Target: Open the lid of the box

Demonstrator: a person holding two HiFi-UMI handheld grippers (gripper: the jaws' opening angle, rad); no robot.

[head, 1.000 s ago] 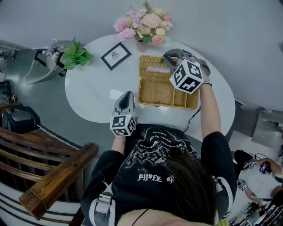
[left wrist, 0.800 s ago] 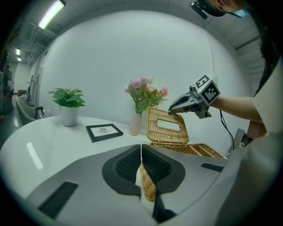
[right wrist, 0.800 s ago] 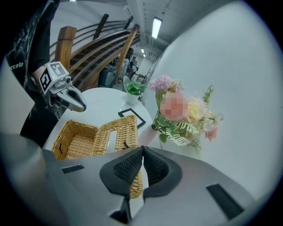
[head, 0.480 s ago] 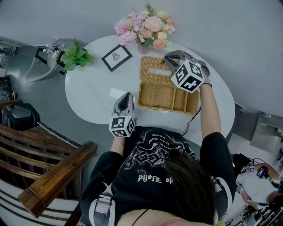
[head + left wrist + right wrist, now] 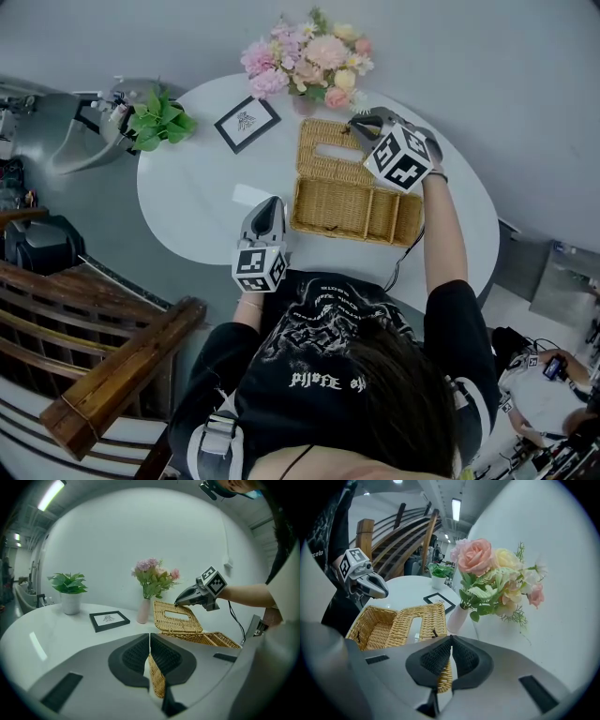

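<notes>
R grip (image 5: 355, 121) pinched shut on lid (image 5: 328, 147) edge nearest vase (image 5: 301, 99), holding it swung open twd vase | L grip (image 5: 274, 202) clamped on box (image 5: 345, 202) corner far from vase, I reckon to stop sliding

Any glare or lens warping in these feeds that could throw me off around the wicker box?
Head view: soft, even light, with only a faint bright patch on the table beside the left claw. Left gripper view: strong fisheye bend, black corners and a bright ceiling tube, but the box is crisp. Right gripper view: same fisheye; the lid and flowers are sharp, with no glare.
</notes>
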